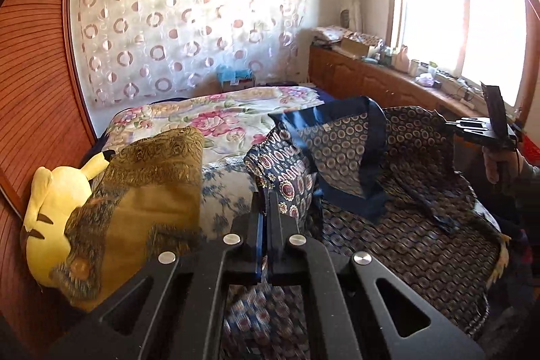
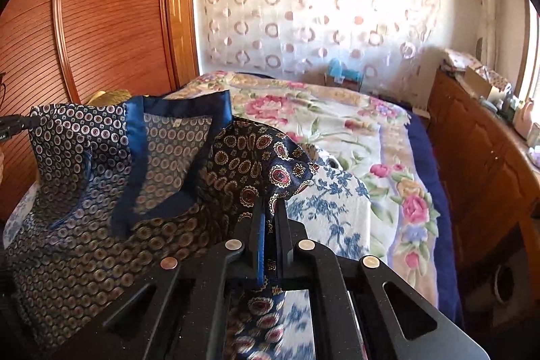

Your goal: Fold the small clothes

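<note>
Left gripper [image 1: 267, 191]: jaws clamped on one corner of the patterned navy garment [image 1: 341, 144].
Right gripper [image 2: 269, 201]: clamped on the other corner.
Garment: raised over the bed's near edge [image 2: 337, 201], stretched between both.
Why: probably to spread the cloth flat for folding.

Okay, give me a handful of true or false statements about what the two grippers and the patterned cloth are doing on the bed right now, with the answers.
1. The left gripper has its jaws shut on the patterned cloth. True.
2. The right gripper hangs open above the bed. False: its jaws are shut on the same cloth.
3. The cloth lies flat and smooth. False: it is lifted and draped between the two grippers.
4. A yellow plush toy lies beside a gold fabric bundle. True.
5. The floral bedspread is plain white. False: it has pink flowers.
</note>
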